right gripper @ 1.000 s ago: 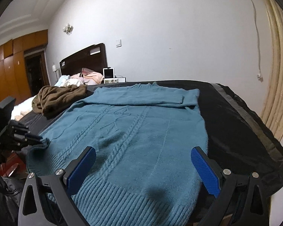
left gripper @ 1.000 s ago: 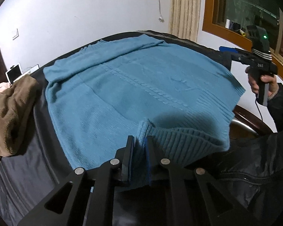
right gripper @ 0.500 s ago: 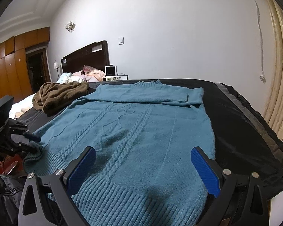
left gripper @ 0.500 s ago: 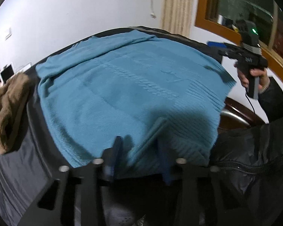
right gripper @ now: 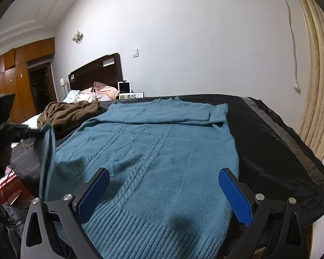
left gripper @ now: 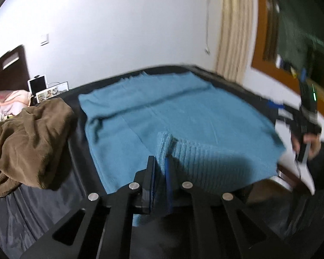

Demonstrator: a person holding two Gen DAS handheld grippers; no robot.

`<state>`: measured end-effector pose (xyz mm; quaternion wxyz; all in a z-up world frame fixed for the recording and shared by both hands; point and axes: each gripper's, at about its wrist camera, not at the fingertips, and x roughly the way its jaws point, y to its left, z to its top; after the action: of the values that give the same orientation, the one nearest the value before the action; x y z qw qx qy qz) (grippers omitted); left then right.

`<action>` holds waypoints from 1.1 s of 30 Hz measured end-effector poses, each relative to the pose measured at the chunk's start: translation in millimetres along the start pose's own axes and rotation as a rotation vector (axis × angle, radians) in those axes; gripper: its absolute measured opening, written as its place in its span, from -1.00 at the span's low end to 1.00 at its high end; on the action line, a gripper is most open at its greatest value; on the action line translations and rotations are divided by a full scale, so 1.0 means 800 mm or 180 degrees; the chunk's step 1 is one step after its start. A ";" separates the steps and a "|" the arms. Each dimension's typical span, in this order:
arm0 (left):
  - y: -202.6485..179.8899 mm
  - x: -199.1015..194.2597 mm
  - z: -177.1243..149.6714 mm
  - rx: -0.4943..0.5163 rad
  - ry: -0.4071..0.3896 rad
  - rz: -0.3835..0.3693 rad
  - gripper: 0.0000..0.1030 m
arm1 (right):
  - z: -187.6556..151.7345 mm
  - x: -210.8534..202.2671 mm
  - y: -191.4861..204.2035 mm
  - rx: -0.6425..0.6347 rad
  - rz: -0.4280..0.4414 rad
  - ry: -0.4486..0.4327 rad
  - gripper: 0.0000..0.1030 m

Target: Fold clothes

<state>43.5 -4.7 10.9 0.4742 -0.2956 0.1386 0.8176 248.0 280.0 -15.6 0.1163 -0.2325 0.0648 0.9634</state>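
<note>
A teal cable-knit sweater (left gripper: 183,112) lies spread flat on the black cover of a bed, sleeves folded across its top. My left gripper (left gripper: 159,161) has its jaws closing tight on the ribbed hem corner, pads pressing the knit. In the right wrist view that corner (right gripper: 45,151) hangs lifted off the bed from the left gripper (right gripper: 35,132). My right gripper (right gripper: 163,172) hovers wide open over the hem at the other side, touching nothing. It appears blurred at the right edge (left gripper: 276,108) of the left wrist view.
A brown blanket (right gripper: 69,112) is heaped on the bed left of the sweater. The black cover (right gripper: 270,140) extends right to the bed's edge, with a curtain (right gripper: 313,86) beyond. A dark headboard (right gripper: 97,69), pillows and a tablet (right gripper: 124,87) stand at the far end.
The left gripper opened for a moment, shut again on the hem corner and rose, lifting that corner off the bed. The right gripper stayed where it was, open.
</note>
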 end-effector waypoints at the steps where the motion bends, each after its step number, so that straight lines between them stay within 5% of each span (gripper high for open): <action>1: 0.002 0.000 0.006 -0.0007 -0.0036 0.0022 -0.81 | 0.000 -0.003 0.000 -0.0017 0.0013 -0.0014 0.98; 13: 0.024 -0.008 0.060 -0.0271 -0.0308 0.0155 -0.81 | -0.033 -0.048 0.076 -0.1031 0.0744 0.0224 0.98; 21: 0.021 -0.025 0.069 -0.0289 -0.0416 0.0172 -0.81 | -0.074 -0.025 0.085 -0.1307 0.0185 0.0489 0.98; 33: 0.032 -0.058 0.074 -0.0262 -0.0590 0.0235 -0.93 | -0.104 0.001 0.092 -0.1693 -0.0378 0.0531 0.98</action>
<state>17.9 -20.4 85.0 0.4420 -0.2326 0.0713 0.8634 264.6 194.2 -84.2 0.1018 -0.3367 -0.1946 0.9156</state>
